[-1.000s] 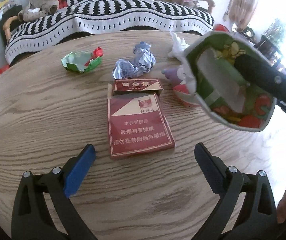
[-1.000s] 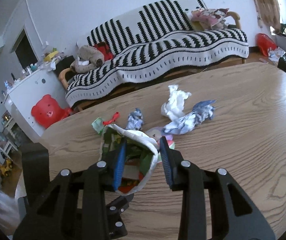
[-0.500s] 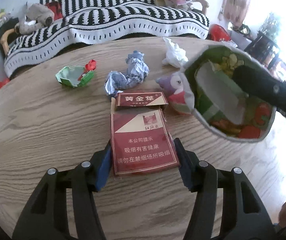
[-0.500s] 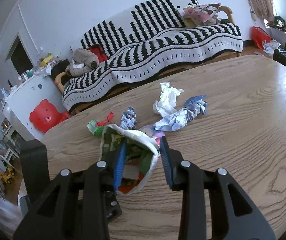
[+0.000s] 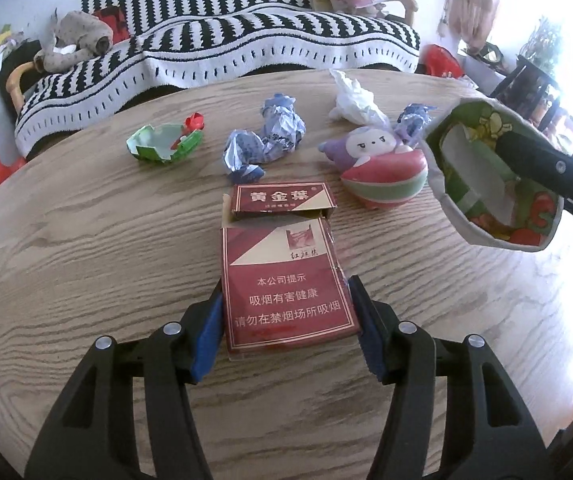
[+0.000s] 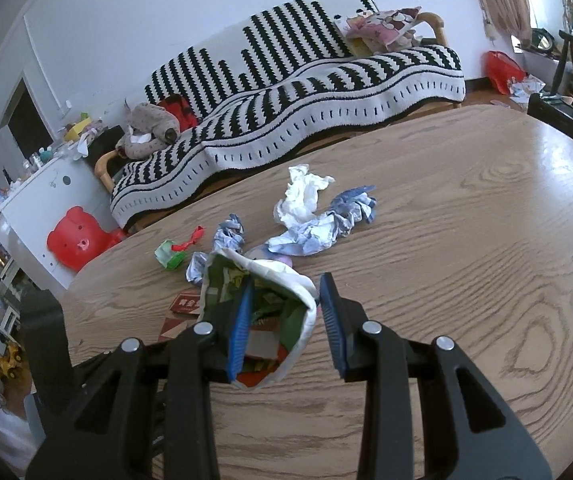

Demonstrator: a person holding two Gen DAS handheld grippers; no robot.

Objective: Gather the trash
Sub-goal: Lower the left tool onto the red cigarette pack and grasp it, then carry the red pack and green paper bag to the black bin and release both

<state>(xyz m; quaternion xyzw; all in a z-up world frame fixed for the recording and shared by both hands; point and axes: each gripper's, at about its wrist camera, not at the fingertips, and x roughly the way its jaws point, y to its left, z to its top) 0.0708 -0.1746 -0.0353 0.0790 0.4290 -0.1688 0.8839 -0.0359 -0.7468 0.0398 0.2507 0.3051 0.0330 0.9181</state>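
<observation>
Left gripper (image 5: 286, 330): blue pads pinching both long sides of the red cigarette pack (image 5: 286, 280) lying flat on the wooden table (image 5: 86, 240), lid flap open at 12 o'clock. Right gripper (image 6: 286, 326): half-closed, clamping the wall of the patterned bag (image 6: 262, 300), bag mouth open at the pack's 2 o'clock.

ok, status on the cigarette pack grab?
Left gripper shut on cigarette pack, flat on table. Right gripper holds bag open. Path unobstructed.
</observation>
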